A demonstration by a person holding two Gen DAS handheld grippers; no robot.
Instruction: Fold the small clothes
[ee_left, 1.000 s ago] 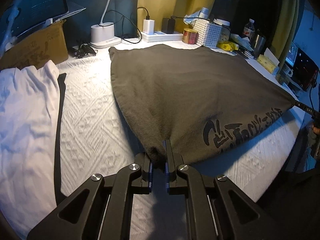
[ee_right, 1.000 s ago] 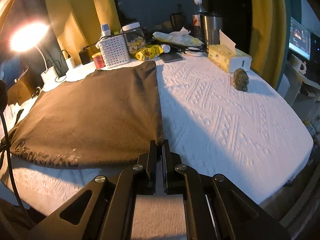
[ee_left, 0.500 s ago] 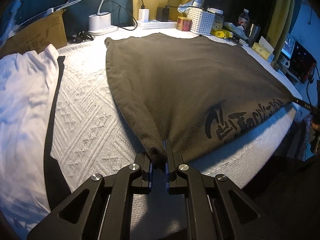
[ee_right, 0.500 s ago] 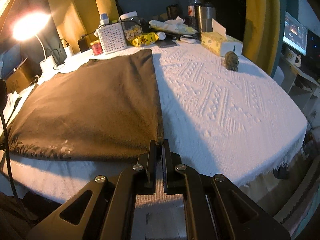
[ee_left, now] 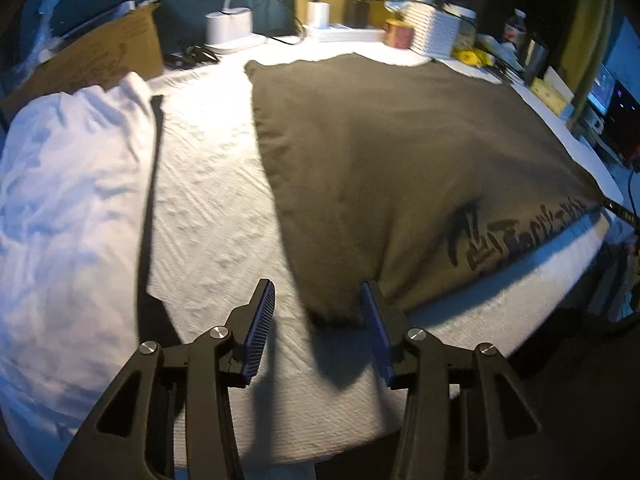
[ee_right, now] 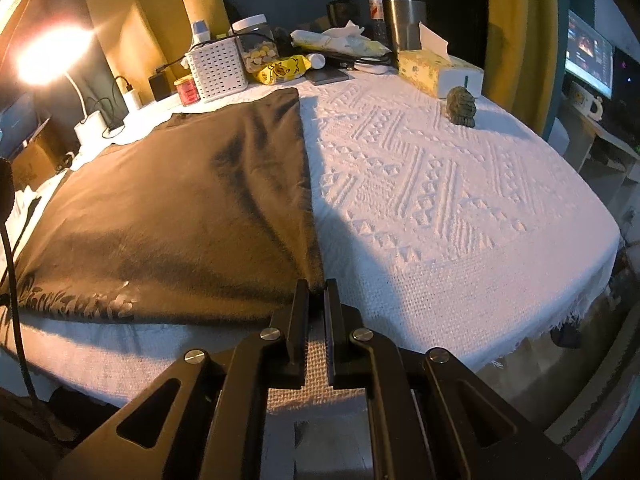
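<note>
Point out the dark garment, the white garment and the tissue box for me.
dark garment [ee_left: 400,168], left wrist view, middle of its flat top face.
white garment [ee_left: 68,208], left wrist view, centre of the crumpled pile.
tissue box [ee_right: 438,74], right wrist view, yellow side panel.

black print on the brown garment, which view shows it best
The left wrist view: the black print runs large along the brown garment near its front edge. The right wrist view catches it small, dim and skewed at the far left.
</note>
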